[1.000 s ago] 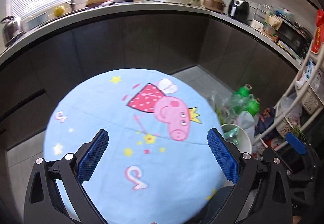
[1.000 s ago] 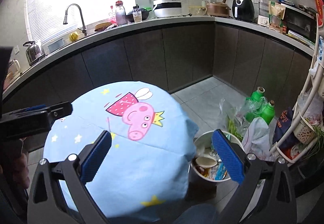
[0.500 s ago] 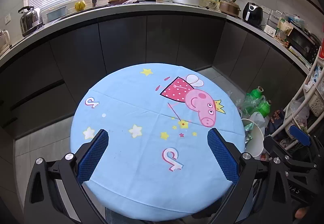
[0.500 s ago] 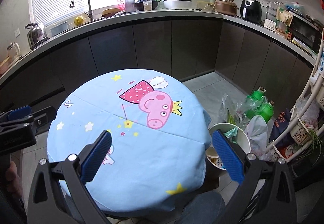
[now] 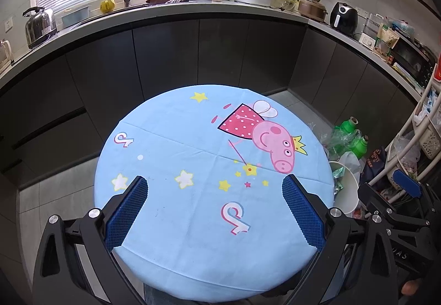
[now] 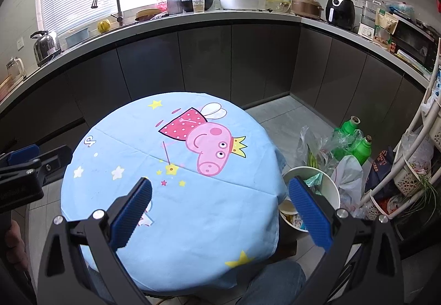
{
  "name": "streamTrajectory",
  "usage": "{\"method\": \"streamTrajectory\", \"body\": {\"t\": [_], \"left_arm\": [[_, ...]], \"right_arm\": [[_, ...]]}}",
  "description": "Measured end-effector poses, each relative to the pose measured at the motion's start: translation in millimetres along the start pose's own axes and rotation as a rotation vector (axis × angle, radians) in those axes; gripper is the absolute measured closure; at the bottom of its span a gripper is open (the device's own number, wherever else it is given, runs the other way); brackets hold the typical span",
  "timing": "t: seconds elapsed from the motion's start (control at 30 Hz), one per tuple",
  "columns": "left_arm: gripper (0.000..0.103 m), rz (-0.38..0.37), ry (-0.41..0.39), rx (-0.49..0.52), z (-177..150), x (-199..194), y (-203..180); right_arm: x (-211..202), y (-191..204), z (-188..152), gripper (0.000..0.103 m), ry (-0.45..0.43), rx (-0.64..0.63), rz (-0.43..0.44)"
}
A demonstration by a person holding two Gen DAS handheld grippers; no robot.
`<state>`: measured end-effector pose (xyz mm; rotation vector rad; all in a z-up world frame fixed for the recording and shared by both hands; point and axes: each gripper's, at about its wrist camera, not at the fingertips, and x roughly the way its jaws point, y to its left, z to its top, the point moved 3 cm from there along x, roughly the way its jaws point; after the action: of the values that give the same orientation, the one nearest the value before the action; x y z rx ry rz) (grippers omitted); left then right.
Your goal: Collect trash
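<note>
A round table (image 5: 171,139) with a light blue cartoon-pig cloth fills the middle of both views (image 6: 132,145); nothing lies on the cloth. A white trash bin (image 6: 328,189) stands on the floor at the table's right edge, holding a paper cup and wrappers; it also shows in the left wrist view (image 5: 347,194). My left gripper (image 5: 215,208) is open and empty above the near part of the table. My right gripper (image 6: 220,211) is open and empty above the table's near right edge, its right finger over the bin.
Green plastic bottles (image 6: 355,136) and plastic bags (image 6: 347,175) sit on the floor beyond the bin. A white wire rack (image 6: 419,139) stands at the right. A dark curved kitchen counter (image 5: 193,10) with sink and appliances runs behind the table.
Both grippers have pulled back and risen from the table, so more of the cloth and counter shows. Both stay open and empty.
</note>
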<state>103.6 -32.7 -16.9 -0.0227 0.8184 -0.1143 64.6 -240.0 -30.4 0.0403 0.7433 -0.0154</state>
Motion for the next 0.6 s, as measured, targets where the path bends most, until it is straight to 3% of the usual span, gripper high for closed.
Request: {"method": "streamTrajectory", "body": {"t": [0.6], "left_arm": [[0.009,-0.001,0.002,0.016,-2.2,-2.5,-6.8]], "right_arm": [[-2.4,-6.8,0.3,0.003,-0.010,0.017,0.003]]}}
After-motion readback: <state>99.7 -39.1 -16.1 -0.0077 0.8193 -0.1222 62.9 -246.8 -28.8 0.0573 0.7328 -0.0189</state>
